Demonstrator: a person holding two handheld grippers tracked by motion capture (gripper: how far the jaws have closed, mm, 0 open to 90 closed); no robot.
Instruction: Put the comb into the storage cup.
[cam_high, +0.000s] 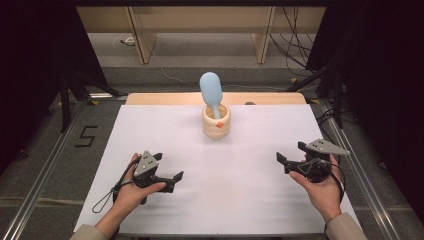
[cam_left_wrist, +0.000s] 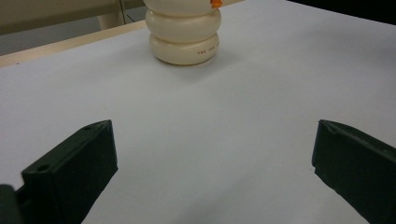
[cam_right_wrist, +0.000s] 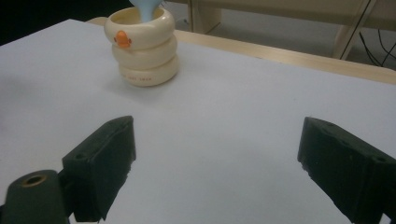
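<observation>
A cream ribbed cup (cam_high: 216, 123) with an orange duck bill on its side stands upright near the table's far middle. A light blue spatula-like tool (cam_high: 211, 91) stands in it, head up. The cup (cam_left_wrist: 184, 35) shows ahead of my left gripper and the cup (cam_right_wrist: 142, 46) shows ahead-left of my right one. My left gripper (cam_high: 169, 171) rests low at the front left, open, nothing between its jaws. My right gripper (cam_high: 291, 154) is held at the front right, open and empty too. Both are well short of the cup.
A white sheet (cam_high: 220, 185) covers the table, with a wooden strip (cam_high: 150, 98) along its far edge. Metal rails run down both sides. A wooden bench frame (cam_high: 200, 27) and loose cables lie on the floor beyond.
</observation>
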